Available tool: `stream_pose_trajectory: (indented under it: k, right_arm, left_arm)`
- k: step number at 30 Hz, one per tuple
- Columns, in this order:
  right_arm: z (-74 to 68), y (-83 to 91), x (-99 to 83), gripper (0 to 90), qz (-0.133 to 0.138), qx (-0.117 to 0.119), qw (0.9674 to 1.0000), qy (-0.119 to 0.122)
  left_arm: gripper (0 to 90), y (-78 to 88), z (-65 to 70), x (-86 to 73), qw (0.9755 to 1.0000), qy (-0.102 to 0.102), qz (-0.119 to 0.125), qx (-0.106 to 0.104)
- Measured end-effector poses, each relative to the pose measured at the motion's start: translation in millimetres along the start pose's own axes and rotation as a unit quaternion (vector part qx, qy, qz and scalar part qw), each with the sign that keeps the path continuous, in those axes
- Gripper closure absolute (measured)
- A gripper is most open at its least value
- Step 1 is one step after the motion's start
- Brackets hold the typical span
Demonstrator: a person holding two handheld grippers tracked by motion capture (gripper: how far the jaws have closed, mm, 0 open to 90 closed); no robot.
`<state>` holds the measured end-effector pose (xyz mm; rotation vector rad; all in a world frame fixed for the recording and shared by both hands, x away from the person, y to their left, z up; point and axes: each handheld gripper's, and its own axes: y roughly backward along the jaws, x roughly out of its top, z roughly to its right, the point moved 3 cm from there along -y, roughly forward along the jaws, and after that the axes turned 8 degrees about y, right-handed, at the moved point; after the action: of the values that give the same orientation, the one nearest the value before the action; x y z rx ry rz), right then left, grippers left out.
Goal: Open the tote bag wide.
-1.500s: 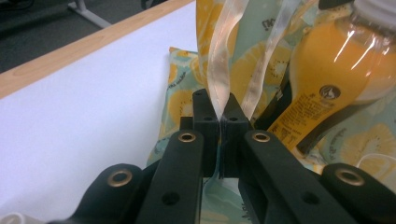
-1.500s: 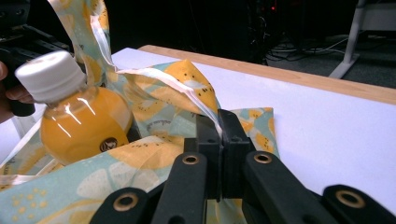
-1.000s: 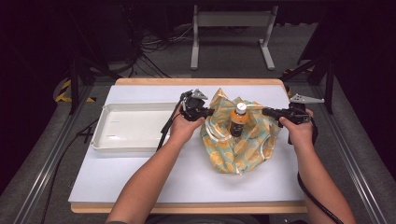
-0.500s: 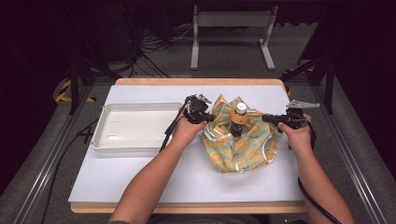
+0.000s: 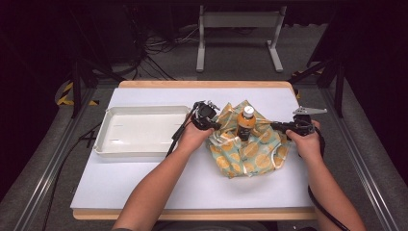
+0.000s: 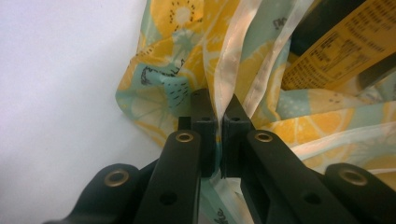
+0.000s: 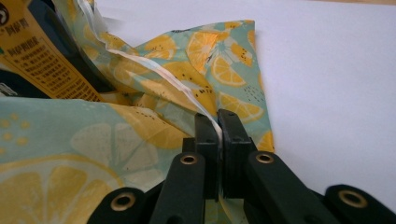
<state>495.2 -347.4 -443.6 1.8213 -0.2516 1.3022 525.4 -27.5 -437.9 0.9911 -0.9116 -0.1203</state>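
Risk: bottle [image 5: 246, 124] may tip if the pull is uneven | left gripper [image 6: 218, 116] and right gripper [image 7: 218, 128] both clamped on cloth [image 5: 250, 149] edges | bottle upright mid-cloth, beside tray [image 5: 103, 144]

Bright overhead light floods the white counter [image 5: 144, 187], while the far floor sinks into darkness. High view slightly soft. In both gripper views, the near black fingers [image 6: 203, 116] blur, shadows faint.

One bottle [image 5: 246, 122], one cloth [image 5: 250, 151], one tray [image 5: 139, 130].
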Motion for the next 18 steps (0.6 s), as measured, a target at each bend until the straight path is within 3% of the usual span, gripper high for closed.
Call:
stream_pose_trajectory:
  k: [9, 18]
  right_arm:
    - [0.8, -1.5, -5.7, 85.6, -0.017, -0.002, 0.9998, -0.006]
    - [-1.2, 5.2, -3.0, 76.6, -0.006, -0.004, 1.0000, -0.003]
  left_arm:
    - [86.7, -3.5, 1.5, -2.4, 0.9999, -0.002, -0.011, 0.007]
    - [86.1, -4.6, 2.1, -2.2, 0.9998, 0.000, -0.016, 0.009]
